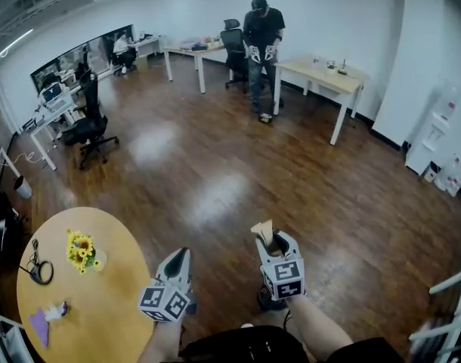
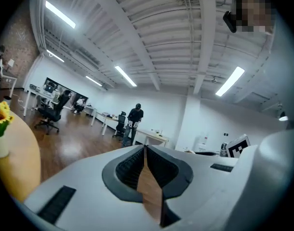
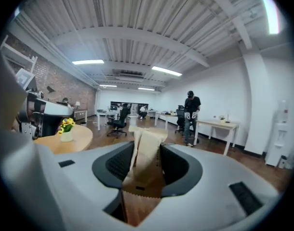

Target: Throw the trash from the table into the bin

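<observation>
My right gripper (image 1: 270, 240) is shut on a crumpled brown paper bag (image 1: 262, 229), which sticks out past its tips over the wooden floor. In the right gripper view the bag (image 3: 146, 153) fills the gap between the jaws. My left gripper (image 1: 181, 257) hangs beside it with its jaws together. A thin brown sliver shows in the seam of the left gripper (image 2: 144, 150); I cannot tell whether it is a thing or the floor. The round wooden table (image 1: 102, 301) lies at lower left, with a purple scrap (image 1: 40, 325) and a small white item (image 1: 58, 308) on it.
On the table also stand a vase of yellow flowers (image 1: 81, 249) and a black cable (image 1: 38, 271). A person (image 1: 262, 36) stands by a light desk (image 1: 321, 78) at the far side. A black office chair (image 1: 91, 123) is at left and a white rack (image 1: 457, 301) at right.
</observation>
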Tool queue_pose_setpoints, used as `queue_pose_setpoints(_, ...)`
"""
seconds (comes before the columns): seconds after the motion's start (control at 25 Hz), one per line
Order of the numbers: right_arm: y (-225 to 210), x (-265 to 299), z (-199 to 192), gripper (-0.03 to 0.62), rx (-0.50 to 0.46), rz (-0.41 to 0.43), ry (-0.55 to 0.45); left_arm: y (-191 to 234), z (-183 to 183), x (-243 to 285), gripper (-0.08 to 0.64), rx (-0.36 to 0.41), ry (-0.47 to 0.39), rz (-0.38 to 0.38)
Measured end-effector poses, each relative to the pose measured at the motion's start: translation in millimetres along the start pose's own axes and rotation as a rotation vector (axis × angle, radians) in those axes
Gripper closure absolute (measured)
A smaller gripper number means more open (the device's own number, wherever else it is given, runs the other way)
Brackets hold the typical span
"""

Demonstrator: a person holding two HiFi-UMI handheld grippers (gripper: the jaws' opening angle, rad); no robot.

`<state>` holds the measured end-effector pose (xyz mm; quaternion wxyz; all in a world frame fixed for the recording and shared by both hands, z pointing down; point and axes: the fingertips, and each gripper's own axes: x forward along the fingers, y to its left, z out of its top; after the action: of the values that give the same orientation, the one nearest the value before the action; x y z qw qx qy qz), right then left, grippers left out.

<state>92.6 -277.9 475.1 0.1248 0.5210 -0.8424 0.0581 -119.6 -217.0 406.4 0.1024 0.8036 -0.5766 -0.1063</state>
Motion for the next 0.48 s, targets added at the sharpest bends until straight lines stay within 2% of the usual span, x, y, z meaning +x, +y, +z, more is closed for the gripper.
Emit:
queue_pose_setpoints(0.12, -68.8, -34.5, -15.8, 0.42, 0.039, -0.123, 0.012, -56.8, -25.3, 43.1, 0.546, -0.015, 0.053, -0.123)
queue_pose_setpoints(0.24, -117.9, -66.2, -30.3, 0.42, 0.105, -0.247, 0.011, -105.7, -49.0, 73.1, 0.546, -0.006, 0.127, -0.254)
queue_pose_setpoints(0.36, -142.8, -91.8, -44.7, 0.42, 0.156, -0.35, 0.014, -134.8, -59.9, 93.1, 0.546, 0.003, 0.172, -0.358)
queue_pose_setpoints(0.48, -155.2, -113.1, -55.4, 0.42, 0.187, -0.405, 0.03, -157.8, -66.7, 107.8, 0.546, 0.003, 0.208, -0.425)
